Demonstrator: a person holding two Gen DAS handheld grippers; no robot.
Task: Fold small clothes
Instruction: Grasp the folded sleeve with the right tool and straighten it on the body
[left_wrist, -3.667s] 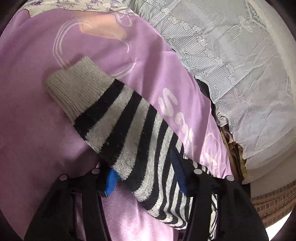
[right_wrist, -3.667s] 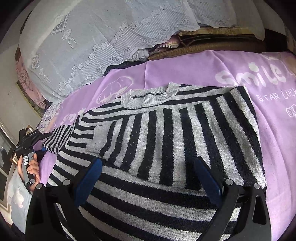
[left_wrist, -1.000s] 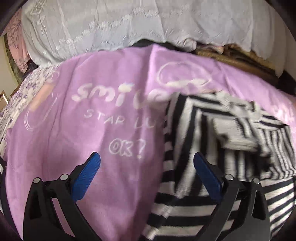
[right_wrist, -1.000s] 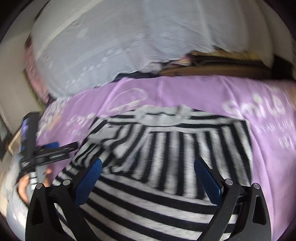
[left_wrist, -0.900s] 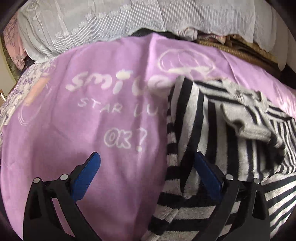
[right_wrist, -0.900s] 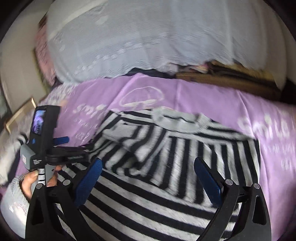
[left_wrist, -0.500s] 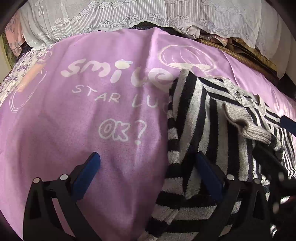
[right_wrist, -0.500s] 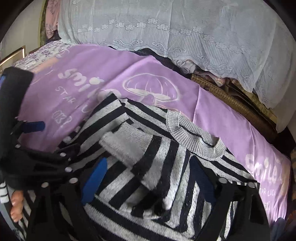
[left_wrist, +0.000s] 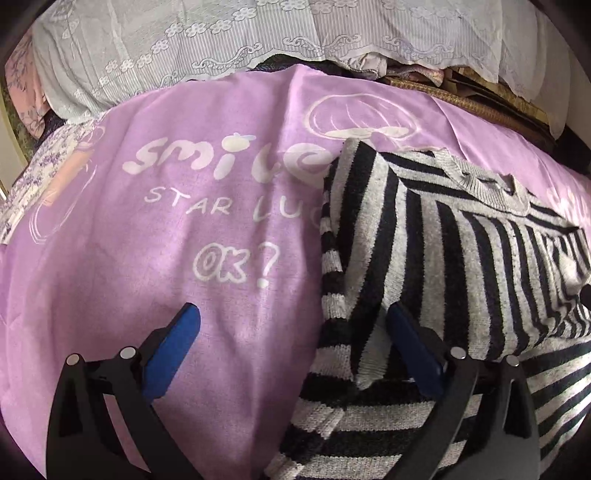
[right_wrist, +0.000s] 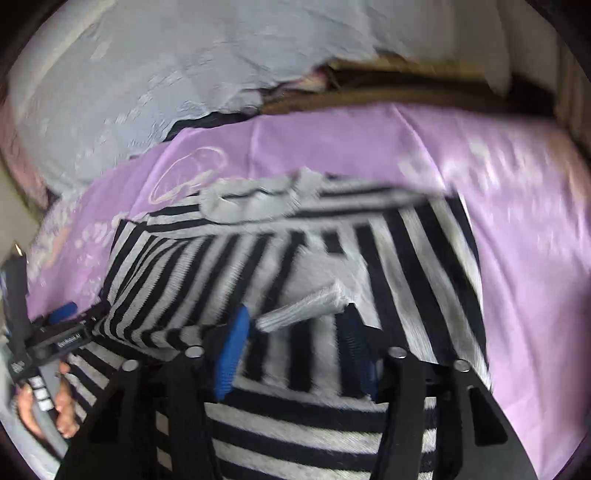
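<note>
My right tongs (right_wrist: 295, 354) have swung in over the striped sweater (right_wrist: 332, 258), jaws closing around its grey cuff (right_wrist: 306, 306), not yet pinching. My left tongs (left_wrist: 295, 350) hang spread at the sweater's left edge, farther from the cuff.

Your sweater (left_wrist: 436, 258) lies on blanket (left_wrist: 147, 266), right of its lettering, one sleeve (right_wrist: 306, 299) folded across body, neckline (right_wrist: 255, 199) at far side. Behind blanket: lace cover (left_wrist: 221, 44). Your left gripper (left_wrist: 291, 347) straddles sweater's left edge; right gripper (right_wrist: 295, 347) over sleeve cuff.
</note>
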